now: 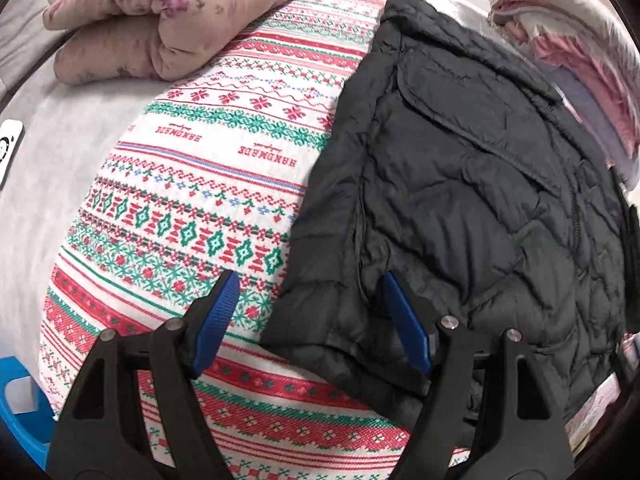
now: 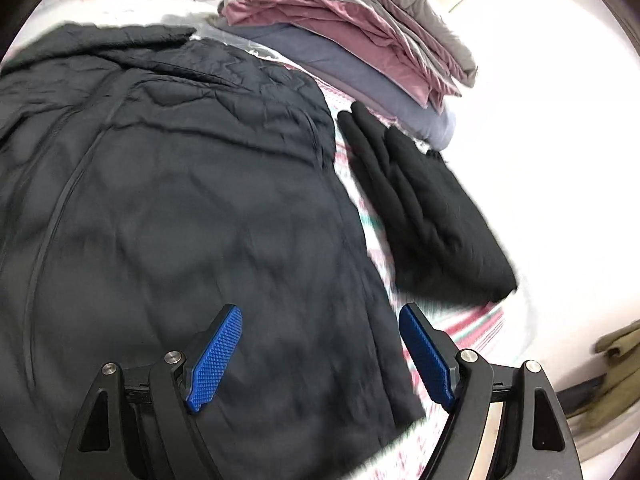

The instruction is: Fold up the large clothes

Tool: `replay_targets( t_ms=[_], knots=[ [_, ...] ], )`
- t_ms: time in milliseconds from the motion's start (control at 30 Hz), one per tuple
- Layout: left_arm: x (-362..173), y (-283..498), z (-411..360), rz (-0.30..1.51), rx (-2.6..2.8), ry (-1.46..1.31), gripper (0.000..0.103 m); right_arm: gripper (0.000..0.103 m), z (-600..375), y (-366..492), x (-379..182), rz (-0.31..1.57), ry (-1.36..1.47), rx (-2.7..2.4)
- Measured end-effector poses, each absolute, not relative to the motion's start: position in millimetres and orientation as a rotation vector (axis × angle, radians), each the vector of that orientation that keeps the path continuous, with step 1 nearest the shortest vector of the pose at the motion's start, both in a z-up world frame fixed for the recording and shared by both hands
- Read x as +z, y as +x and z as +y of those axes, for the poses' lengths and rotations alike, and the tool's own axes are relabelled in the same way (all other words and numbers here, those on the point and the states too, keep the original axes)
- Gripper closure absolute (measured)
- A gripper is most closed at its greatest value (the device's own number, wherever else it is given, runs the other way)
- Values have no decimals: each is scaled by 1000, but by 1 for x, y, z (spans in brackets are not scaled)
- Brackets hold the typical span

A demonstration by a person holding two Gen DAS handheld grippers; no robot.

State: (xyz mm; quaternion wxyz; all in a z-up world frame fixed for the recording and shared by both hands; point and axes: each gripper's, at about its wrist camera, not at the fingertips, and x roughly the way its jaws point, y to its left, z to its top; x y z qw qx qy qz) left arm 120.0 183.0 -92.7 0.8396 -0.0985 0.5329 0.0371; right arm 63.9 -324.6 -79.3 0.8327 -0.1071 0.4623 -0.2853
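Observation:
A large black quilted jacket point(image 1: 460, 200) lies spread on a patterned red, green and white blanket point(image 1: 200, 184). My left gripper point(image 1: 308, 284) is open and empty, hovering over the jacket's lower left hem. In the right wrist view the jacket point(image 2: 180, 200) fills the left and middle. My right gripper point(image 2: 320, 316) is open and empty above the jacket's right edge, one blue pad point(image 2: 218, 356) over the fabric, the other pad point(image 2: 428, 356) over the blanket. This view is motion-blurred.
A folded pink floral quilt point(image 1: 172, 20) lies at the far left. A stack of folded grey, pink and blue bedding point(image 2: 360, 40) stands behind the jacket. A folded black garment point(image 2: 424, 208) lies right of it. A blue basket point(image 1: 20, 412) is at lower left.

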Motion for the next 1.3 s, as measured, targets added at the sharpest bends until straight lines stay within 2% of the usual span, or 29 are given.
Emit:
replay_targets(
  t_ms=[133, 200, 267, 333, 400, 433, 500, 600, 667, 767, 800, 833, 1067, 1300],
  knots=[
    [-95, 117, 201, 1106, 65, -317, 29, 21, -422, -1, -86, 1019, 226, -595],
    [-97, 112, 207, 1107, 62, -373, 29, 21, -460, -25, -92, 982, 502, -452],
    [-101, 109, 209, 1104, 40, -428, 30, 21, -468, -38, -91, 909, 623, -292],
    [-102, 107, 208, 1091, 29, -428, 33, 21, -462, -38, -90, 883, 640, -212],
    [-102, 107, 207, 1090, 28, -429, 40, 25, -459, -33, -94, 881, 678, -184],
    [-102, 108, 209, 1088, 21, -442, 43, 34, -457, -30, -97, 878, 705, -170],
    [-101, 108, 213, 1087, 9, -466, 57, 44, -453, -26, -106, 877, 760, -148],
    [-103, 109, 213, 1095, -5, -486, 59, 61, -454, -21, -115, 875, 798, -147],
    [-104, 111, 208, 1092, -7, -463, 60, 66, -452, -18, -117, 870, 783, -153],
    [-107, 112, 203, 1096, -44, -469, 86, 79, -452, -14, -121, 881, 778, -160],
    [-107, 113, 203, 1097, -45, -478, 89, 90, -454, -14, -123, 885, 789, -156],
    [-107, 112, 203, 1092, -45, -485, 90, 93, -457, -14, -125, 884, 810, -140],
    [-86, 90, 211, 1056, -86, -508, 94, 98, -458, -20, -108, 863, 759, -167],
    [-61, 40, 215, 1057, -102, -524, 95, 99, -467, -49, -65, 788, 745, -184]
  ],
)
